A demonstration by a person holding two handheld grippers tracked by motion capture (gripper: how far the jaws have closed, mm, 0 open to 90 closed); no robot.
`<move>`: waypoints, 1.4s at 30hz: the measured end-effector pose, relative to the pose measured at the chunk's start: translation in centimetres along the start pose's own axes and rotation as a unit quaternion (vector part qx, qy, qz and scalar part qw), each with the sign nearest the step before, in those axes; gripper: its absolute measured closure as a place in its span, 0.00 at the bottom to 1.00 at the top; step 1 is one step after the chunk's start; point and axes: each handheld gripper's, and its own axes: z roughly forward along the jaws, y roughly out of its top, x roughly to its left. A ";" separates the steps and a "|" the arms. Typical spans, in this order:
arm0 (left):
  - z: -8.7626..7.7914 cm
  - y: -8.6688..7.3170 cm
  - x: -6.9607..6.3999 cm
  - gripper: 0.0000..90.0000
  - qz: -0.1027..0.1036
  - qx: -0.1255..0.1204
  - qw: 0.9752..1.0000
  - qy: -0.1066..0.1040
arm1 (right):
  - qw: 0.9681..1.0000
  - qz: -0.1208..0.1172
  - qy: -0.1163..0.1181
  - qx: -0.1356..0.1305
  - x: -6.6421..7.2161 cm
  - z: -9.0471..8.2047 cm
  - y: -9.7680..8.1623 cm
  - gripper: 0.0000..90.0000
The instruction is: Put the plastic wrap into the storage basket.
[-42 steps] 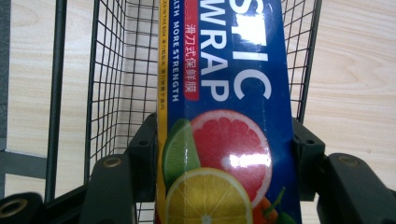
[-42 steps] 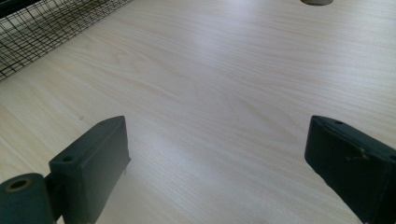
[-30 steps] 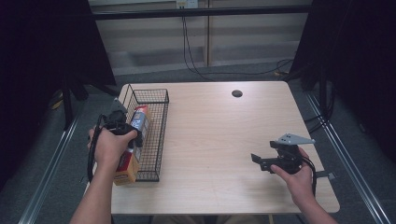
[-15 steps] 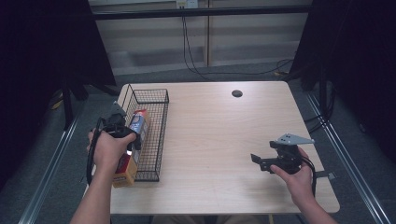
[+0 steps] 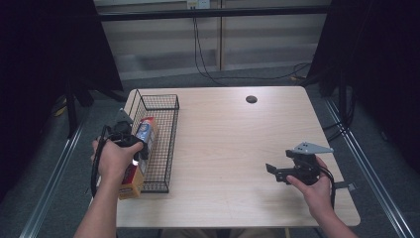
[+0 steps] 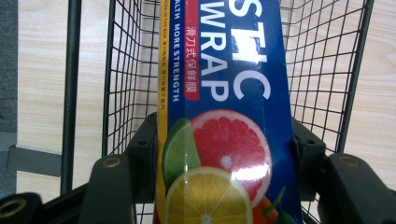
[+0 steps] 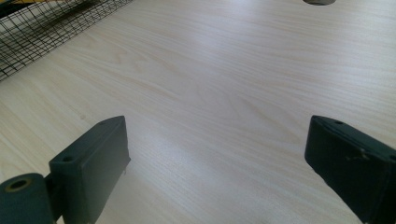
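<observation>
The plastic wrap box is a long, narrow carton with glossy printed card: a deep blue face with large white letters, a yellow side strip, a small red label with white characters, and pictures of cut grapefruit, lime and lemon near its lower end. Light glares off its smooth surface. It lies lengthwise over the black wire basket at the left side of the table, its near end sticking out past the basket's near left corner.

The left gripper is clamped on the box, one black jaw pressed to each long side. The basket is a thin square-mesh grid with a thicker rim.

The right gripper hangs near the table's right near corner, jaws spread wide with nothing between them, above pale wood-grain laminate. A dark round hole marks the far side.
</observation>
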 end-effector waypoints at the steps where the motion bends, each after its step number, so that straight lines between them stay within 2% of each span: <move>1: 0.0 0.0 0.0 0.47 0.000 -0.002 1.000 0.003 | 1.000 0.001 0.000 0.000 0.0 0.0 0.0 0.07; 7: 0.1 0.0 0.1 0.47 -0.006 -0.006 1.000 0.003 | 1.000 0.002 -0.001 0.000 0.0 0.0 0.0 0.07; 12: 0.2 0.0 0.3 0.47 0.005 -0.007 1.000 0.009 | 1.000 0.000 -0.001 0.001 0.0 0.0 0.0 0.07; 19: 0.5 -0.1 0.2 0.47 0.004 -0.009 1.000 0.009 | 1.000 -0.002 0.000 0.002 0.0 0.0 0.0 0.07; 27: 1.0 -0.3 0.3 0.46 0.018 -0.009 1.000 0.013 | 1.000 -0.001 -0.001 -0.002 0.1 -0.2 0.0 0.07; 42: 1.2 -0.3 0.1 0.44 0.018 -0.017 1.000 0.017 | 1.000 0.002 -0.005 -0.002 0.1 -0.6 -0.2 0.07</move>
